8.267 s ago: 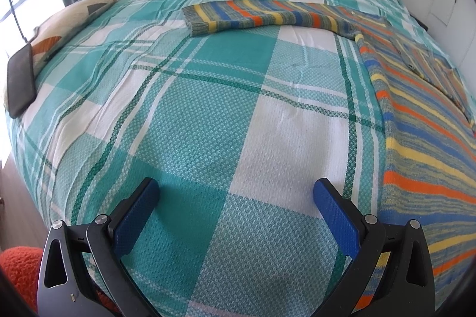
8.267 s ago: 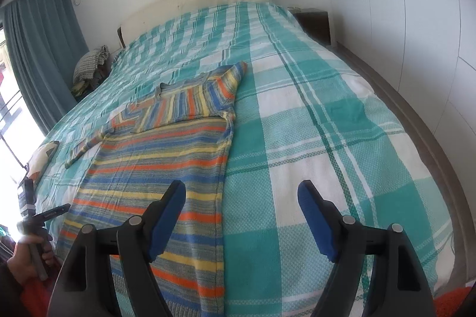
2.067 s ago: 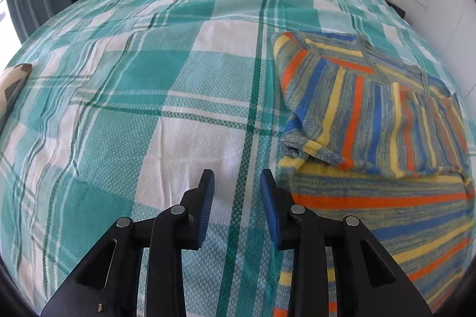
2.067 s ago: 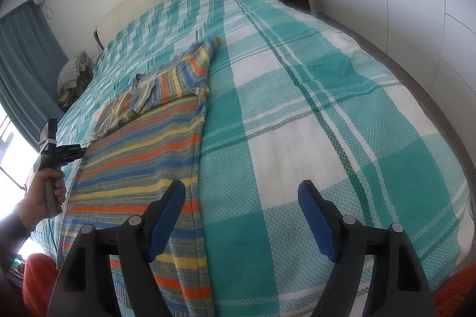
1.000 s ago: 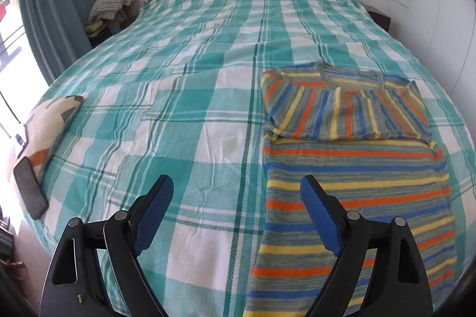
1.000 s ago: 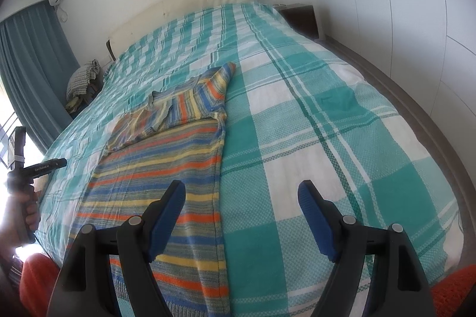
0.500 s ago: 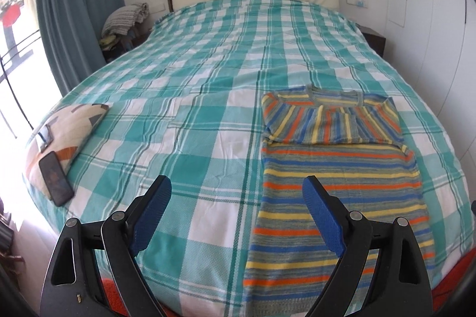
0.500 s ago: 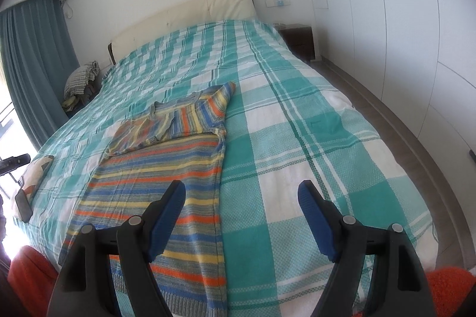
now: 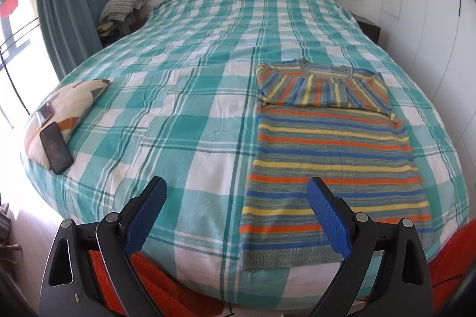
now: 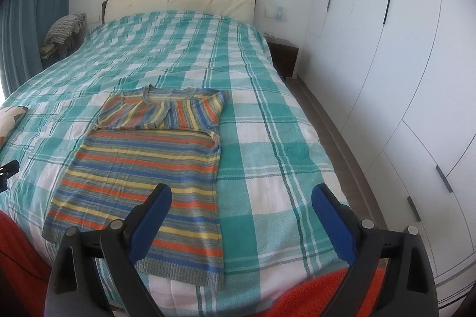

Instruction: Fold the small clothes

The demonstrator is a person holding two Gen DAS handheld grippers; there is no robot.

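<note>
Both tools, left tool (image 9: 235,215) and right tool (image 10: 242,220), gape empty short of the striped sweater (image 10: 148,168): soft limp knit, so pinch its hem corners.

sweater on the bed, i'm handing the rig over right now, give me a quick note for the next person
Left gripper: open, empty, above the near bed edge.
Right gripper: open, empty, also clear of the cloth.
Sweater: flat on the bed, hem nearest.
Done: both sleeves folded in across the chest.
Left: fold the body up from the hem, then tidy.
</note>
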